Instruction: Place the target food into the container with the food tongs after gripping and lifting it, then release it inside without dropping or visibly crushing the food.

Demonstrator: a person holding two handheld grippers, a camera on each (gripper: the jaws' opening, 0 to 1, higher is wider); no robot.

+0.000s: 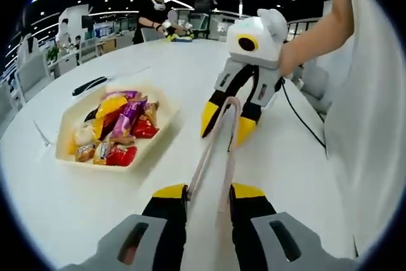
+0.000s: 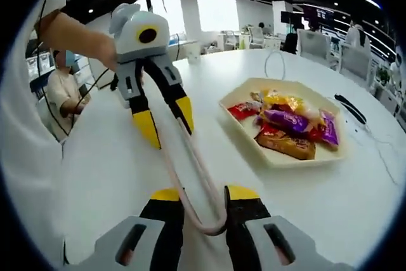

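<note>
Pale pink food tongs (image 1: pixel 206 150) hang over the white table between my two grippers, which face each other. In the left gripper view my left gripper (image 1: pixel 208 191) is shut on the tongs' two arms, and the right gripper (image 1: pixel 226 125) meets their looped end. In the right gripper view that loop (image 2: pixel 209 228) sits between the jaws of my right gripper (image 2: pixel 204 193), shut on it, with the left gripper (image 2: pixel 165 122) further up the arms. A cream tray (image 1: pixel 63 150) (image 2: pixel 273 160) holds several wrapped snacks (image 1: pixel 120 125) (image 2: pixel 292 125), lying beside the tongs and untouched.
A black pen-like object (image 1: pixel 89 85) (image 2: pixel 349 107) lies beyond the tray. A black cable (image 1: pixel 304 118) trails from the right gripper across the table. A person's arm and white shirt (image 1: pixel 355 93) stand close by. Other people (image 1: pixel 155 17) (image 2: pixel 60 93) are at neighbouring desks.
</note>
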